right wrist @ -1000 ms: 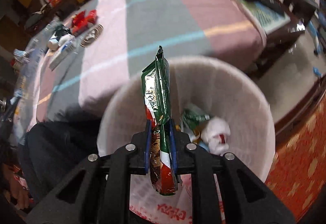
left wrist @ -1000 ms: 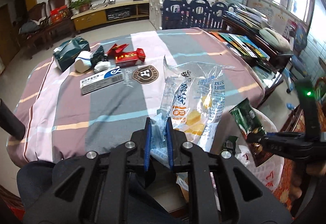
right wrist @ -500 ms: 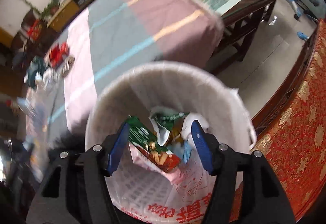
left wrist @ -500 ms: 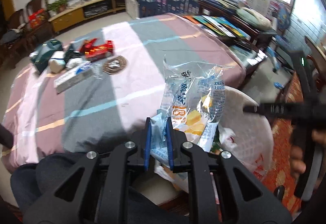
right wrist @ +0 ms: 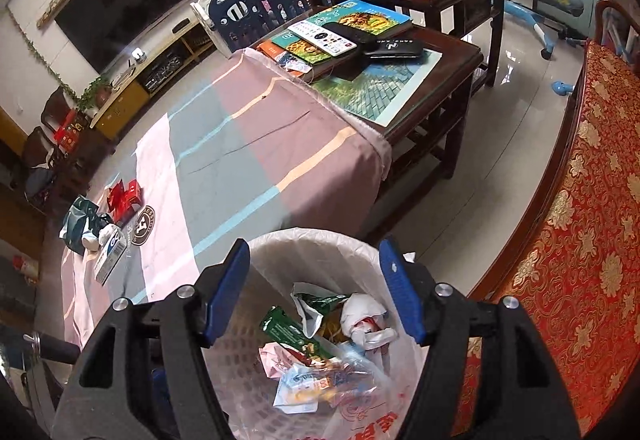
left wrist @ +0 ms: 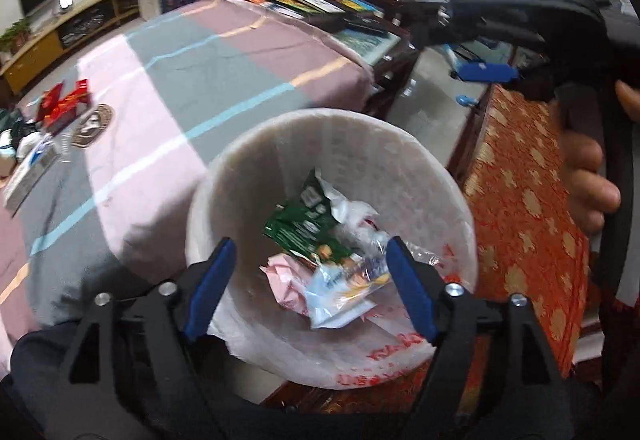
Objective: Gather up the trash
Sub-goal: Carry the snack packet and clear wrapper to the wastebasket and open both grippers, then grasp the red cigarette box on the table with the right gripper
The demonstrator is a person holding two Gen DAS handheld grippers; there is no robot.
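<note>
Over the lined waste basket [left wrist: 404, 159], the left gripper [left wrist: 310, 274] has just spread its jaws, nothing between them; the clear snack bag [left wrist: 344, 286] lies inside on the green wrapper [left wrist: 302, 226]. The right gripper [right wrist: 316, 286], its jaws also just opened and empty, hangs above the same basket. More litter waits far across the bench [right wrist: 224, 155]: red packets [right wrist: 124, 197], a white carton [right wrist: 109, 259]. Doing this well likely means lifting clear of the liner before reaching back.

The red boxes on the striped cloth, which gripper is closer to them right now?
Left, slightly. Both the left gripper and right gripper hang open over the trash bin, well away from the red boxes.
</note>
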